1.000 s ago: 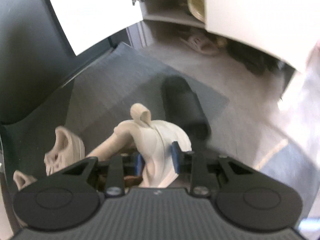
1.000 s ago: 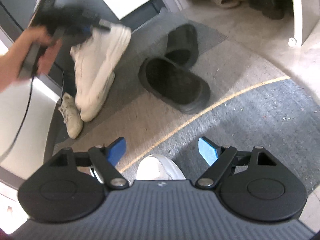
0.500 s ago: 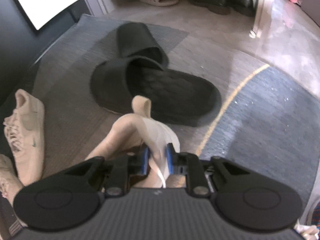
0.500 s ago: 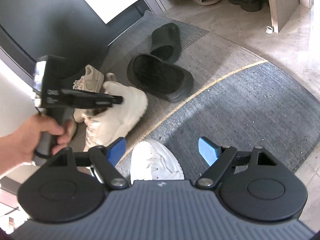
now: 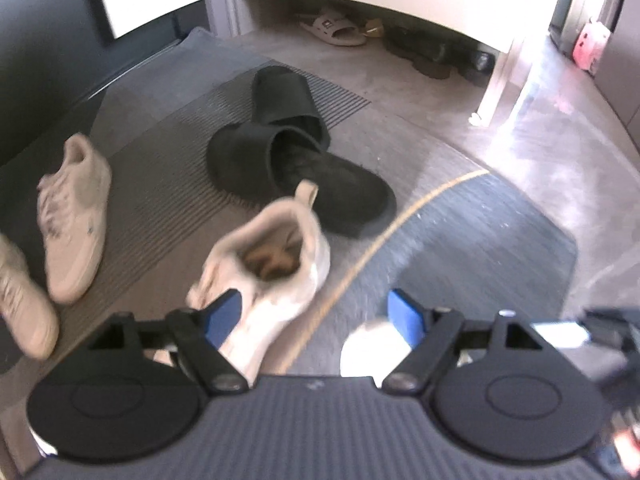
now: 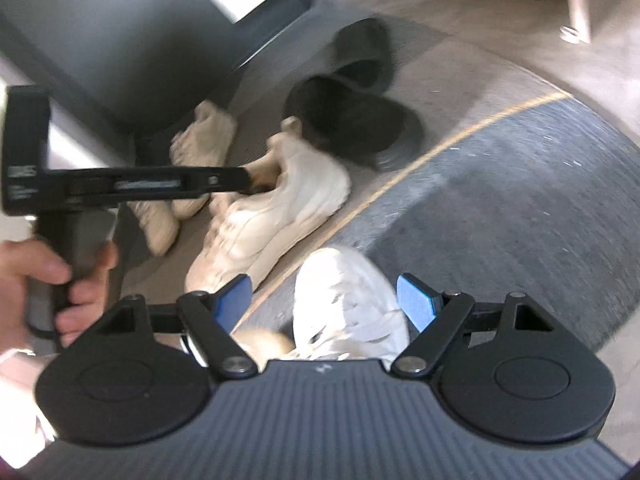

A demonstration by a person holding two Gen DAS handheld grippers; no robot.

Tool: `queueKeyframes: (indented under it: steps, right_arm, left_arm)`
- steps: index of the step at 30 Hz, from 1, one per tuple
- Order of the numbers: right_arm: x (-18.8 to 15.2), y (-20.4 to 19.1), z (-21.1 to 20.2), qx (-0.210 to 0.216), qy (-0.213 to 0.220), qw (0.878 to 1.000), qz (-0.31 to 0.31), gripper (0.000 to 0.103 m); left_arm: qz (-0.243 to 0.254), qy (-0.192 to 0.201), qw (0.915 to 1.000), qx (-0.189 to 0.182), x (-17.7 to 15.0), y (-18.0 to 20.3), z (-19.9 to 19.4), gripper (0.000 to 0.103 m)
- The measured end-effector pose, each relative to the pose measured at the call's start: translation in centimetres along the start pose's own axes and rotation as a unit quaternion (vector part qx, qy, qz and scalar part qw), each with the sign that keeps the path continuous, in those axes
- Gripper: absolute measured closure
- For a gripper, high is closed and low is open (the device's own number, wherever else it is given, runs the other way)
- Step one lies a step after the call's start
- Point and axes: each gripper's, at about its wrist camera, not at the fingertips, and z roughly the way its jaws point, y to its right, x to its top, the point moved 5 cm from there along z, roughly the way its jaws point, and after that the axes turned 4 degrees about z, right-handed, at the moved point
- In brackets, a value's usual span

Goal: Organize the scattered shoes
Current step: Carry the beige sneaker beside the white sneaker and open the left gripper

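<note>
both tongs gape wide over cream sneaker

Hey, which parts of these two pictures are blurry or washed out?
Left wrist view: the cream sneaker is motion-smeared, and glare whitens the floor at upper right. Right wrist view: blurrier overall, black slippers and white sneaker smeared.

1. The cream sneaker is motion-blurred, its toe hidden behind the left hand-held gripper.
2. The white sneaker has its heel hidden.
3. Shoes under the cabinet are too dim to identify.
</note>
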Motion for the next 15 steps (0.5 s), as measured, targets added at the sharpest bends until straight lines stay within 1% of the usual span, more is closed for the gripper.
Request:
queueKeyframes:
  steps: [2,4,6,9,10,13,15]
  right_arm:
    - [-0.3,-0.5,0.0,0.005,-0.010,1.000,-0.004,0.021]
    - [-0.5,-0.5,-0.1,0.009,-0.016,1.000,-0.002,0.021]
    - [-0.6,0.0,-0.1,0.012,-0.018,1.000,0.009,0.021]
    - [-0.6,0.8,0.1,0.007,-0.016,0.999,0.030,0.021]
    - [-0.5,0.9,0.1,0.004,-0.013,0.999,0.035,0.021]
    - [0.3,1.0,-0.5,0.005,0.004,0.999,0.034,0.021]
    - [0.7,1.0,-0.9,-0.001,0.014,1.000,0.025,0.021]
  left_arm:
    - [-0.037,-0.010,0.9993,0.001,-1.7,-1.2,-1.6,0.020]
    - [-0.078,-0.019,0.9967,0.005,-3.4,-2.5,-2.9,0.020]
    - [-0.111,-0.010,0.9937,0.007,-4.4,-3.8,-3.9,0.020]
    - [-0.136,0.013,0.9905,0.017,-5.2,-5.5,-5.5,0.020]
    - [-0.143,0.013,0.9893,0.024,-5.3,-6.0,-5.6,0.020]
    - [-0.165,0.014,0.9852,0.044,-5.6,-7.4,-6.1,0.020]
    - [-0.169,0.026,0.9835,0.057,-5.7,-7.9,-6.8,0.020]
